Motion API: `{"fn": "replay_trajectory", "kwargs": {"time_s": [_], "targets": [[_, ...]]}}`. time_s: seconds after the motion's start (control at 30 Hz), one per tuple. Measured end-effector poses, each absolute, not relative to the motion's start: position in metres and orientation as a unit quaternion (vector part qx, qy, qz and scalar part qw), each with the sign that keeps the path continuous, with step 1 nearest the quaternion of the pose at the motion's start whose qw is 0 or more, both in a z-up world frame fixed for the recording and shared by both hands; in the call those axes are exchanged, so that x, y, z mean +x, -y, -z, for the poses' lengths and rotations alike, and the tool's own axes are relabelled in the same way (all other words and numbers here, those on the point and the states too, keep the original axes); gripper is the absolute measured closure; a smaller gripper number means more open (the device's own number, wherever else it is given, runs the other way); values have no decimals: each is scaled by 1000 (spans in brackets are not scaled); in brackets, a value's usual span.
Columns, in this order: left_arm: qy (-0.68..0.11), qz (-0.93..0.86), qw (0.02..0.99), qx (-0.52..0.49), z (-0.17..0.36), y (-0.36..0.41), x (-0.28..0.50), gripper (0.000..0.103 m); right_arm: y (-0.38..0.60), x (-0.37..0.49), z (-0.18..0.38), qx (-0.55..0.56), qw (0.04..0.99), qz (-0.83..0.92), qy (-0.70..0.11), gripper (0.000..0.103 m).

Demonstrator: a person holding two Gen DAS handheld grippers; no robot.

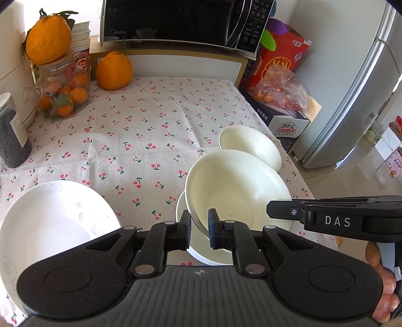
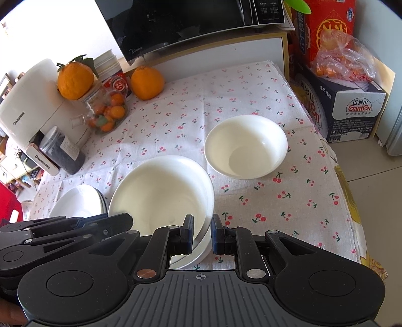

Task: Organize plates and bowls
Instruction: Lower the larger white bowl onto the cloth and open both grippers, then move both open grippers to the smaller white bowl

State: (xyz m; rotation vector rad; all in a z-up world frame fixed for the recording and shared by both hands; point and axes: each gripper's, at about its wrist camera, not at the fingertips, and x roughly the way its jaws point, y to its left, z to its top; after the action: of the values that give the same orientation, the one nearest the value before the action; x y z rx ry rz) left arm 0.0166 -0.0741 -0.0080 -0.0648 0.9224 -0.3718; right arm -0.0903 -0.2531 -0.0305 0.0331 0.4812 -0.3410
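Note:
A white bowl [image 1: 236, 191] [image 2: 160, 196] sits tilted inside a second white bowl [image 1: 208, 257] [image 2: 201, 251] at the near edge of the cherry-print tablecloth. My left gripper [image 1: 199, 226] [image 2: 127, 221] is shut on the upper bowl's rim, one finger inside and one outside. Across from it, my right gripper [image 2: 203, 234] [image 1: 272, 208] is shut on the same bowl's opposite rim. A third white bowl [image 1: 248, 146] [image 2: 246, 146] stands alone farther back on the right. A stack of white plates [image 1: 57, 216] [image 2: 78, 201] lies to the left.
At the back left stand a glass jar of oranges [image 1: 62, 95], two large oranges [image 1: 114, 70], a dark jar [image 1: 12, 135] and a white appliance [image 2: 37, 105]. A microwave [image 1: 176, 20] is behind. Boxes [image 2: 351, 110] and a fridge [image 1: 364, 88] stand past the table's right edge.

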Motion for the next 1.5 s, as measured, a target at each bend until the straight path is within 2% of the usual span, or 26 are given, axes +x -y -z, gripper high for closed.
{"fn": "replay_trajectory", "kwargs": {"time_s": [0.83, 1.07, 1.33, 1.5], "targets": [[-485, 171, 857, -28, 21, 72, 26, 88, 251, -79, 36, 17, 949, 166, -266, 81], [-490, 168, 854, -39, 19, 68, 28, 81, 255, -83, 30, 27, 952, 172, -252, 77], [-493, 172, 851, -52, 16, 66, 28, 80, 253, -82, 30, 23, 953, 171, -249, 77], [-482, 162, 859, -60, 9, 60, 31, 72, 253, -85, 29, 25, 955, 170, -243, 77]]}}
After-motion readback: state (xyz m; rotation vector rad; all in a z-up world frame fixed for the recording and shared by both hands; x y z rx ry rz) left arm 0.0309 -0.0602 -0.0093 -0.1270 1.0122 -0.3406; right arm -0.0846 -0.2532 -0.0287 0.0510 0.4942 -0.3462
